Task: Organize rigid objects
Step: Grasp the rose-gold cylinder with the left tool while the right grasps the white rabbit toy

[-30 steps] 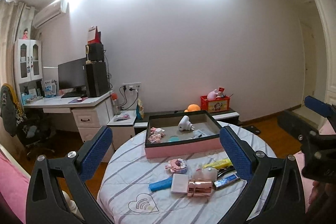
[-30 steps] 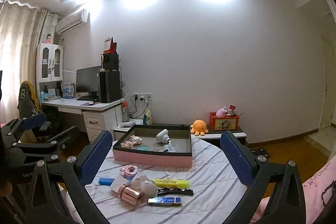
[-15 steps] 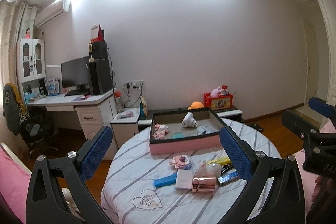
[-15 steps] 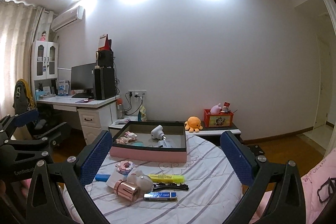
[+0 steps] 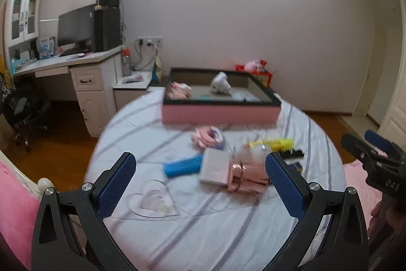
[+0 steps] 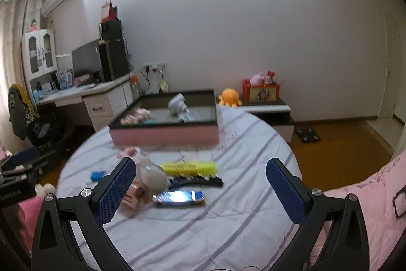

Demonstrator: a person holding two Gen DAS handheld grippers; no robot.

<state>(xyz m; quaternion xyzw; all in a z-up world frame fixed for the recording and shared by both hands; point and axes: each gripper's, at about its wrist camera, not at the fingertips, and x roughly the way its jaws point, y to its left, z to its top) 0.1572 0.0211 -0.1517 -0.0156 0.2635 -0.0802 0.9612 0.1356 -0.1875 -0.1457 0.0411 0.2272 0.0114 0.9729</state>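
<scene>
Left claw: I see my left gripper (image 5: 200,174) spread wide and empty, hanging above the near part of the round table (image 5: 203,227).
Right claw: my right gripper (image 6: 200,179) is released too, jaws far apart, nothing between them; it hangs over the near right side of the table.
Box: the pink box (image 5: 220,113) with a dark rim sits at the far side of the table. Inside I make out a white gadget (image 5: 222,86) and some pink bits (image 5: 179,90).
Loose things: they lie in a cluster near the middle of the table, in front of the box.
Blue comb: (image 5: 182,165) at the left of the cluster, just beside a white case (image 5: 215,166).
Pink-gold bottle: (image 5: 247,175) lying on its side, touching the white case on its right.
Yellow brush: (image 6: 189,168) farther right, with a black hair clip (image 6: 195,182) just in front of it.
Blue lighter: (image 6: 179,197) nearest to me, lying flat, apart from the clip.
Picture quality: both views are blurred, so small details I cannot tell.
</scene>
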